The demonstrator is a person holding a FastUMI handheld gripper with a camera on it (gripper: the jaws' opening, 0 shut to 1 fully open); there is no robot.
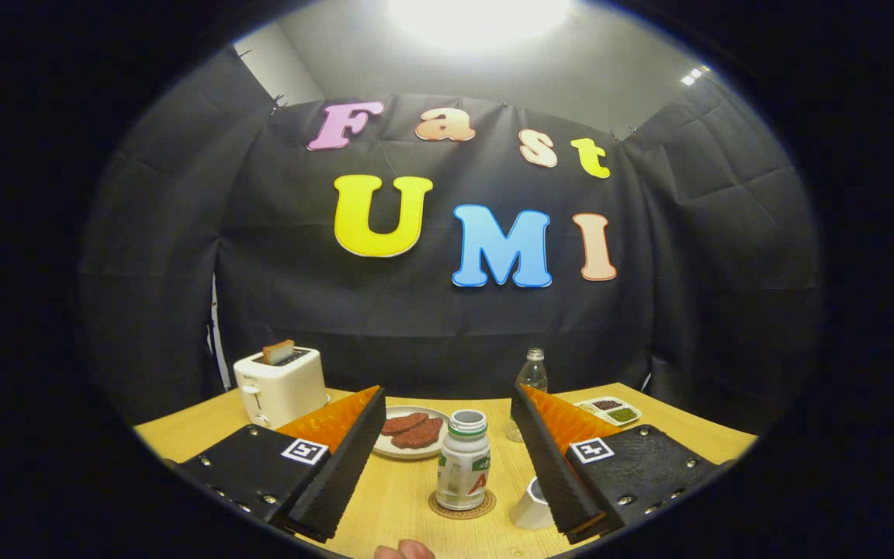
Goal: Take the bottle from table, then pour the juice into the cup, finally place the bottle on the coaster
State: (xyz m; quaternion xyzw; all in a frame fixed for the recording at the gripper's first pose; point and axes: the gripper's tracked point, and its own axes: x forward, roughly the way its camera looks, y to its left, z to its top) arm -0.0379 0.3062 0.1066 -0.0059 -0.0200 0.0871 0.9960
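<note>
Between the two spread fingers, low in the centre of the frame, a white juice bottle (462, 460) with a green and red label stands upright on a round cork coaster (462, 505), its mouth uncapped. The gripper (447, 427) is wide open: its left finger (346, 458) and right finger (552, 466) sit well to either side of the bottle, neither one touching it, with bare wood showing on both sides. Each finger has a ribbed black pad on its inner face, an orange upper surface and a square black-and-white marker on its black base. Just right of the coaster, tucked against the inner side of the right finger, a white cup (532, 505) stands on the wooden table (400, 497); the finger hides part of it. At the bottom centre of the frame, near the table's close edge, a person's fingertips (404, 550) peek into view.

Beyond the bottle, toward the centre of the frame, a white plate (389, 446) carries two dark red slices of meat (412, 431). Left of that, at the lower left, a white toaster (280, 384) holds a slice of toast (278, 351) poking up from its slot. Behind the tip of the right finger a clear plastic bottle (531, 374) stands upright near the black cloth wall, and further right a small white divided dish (611, 410) holds dark and green fillings
</note>
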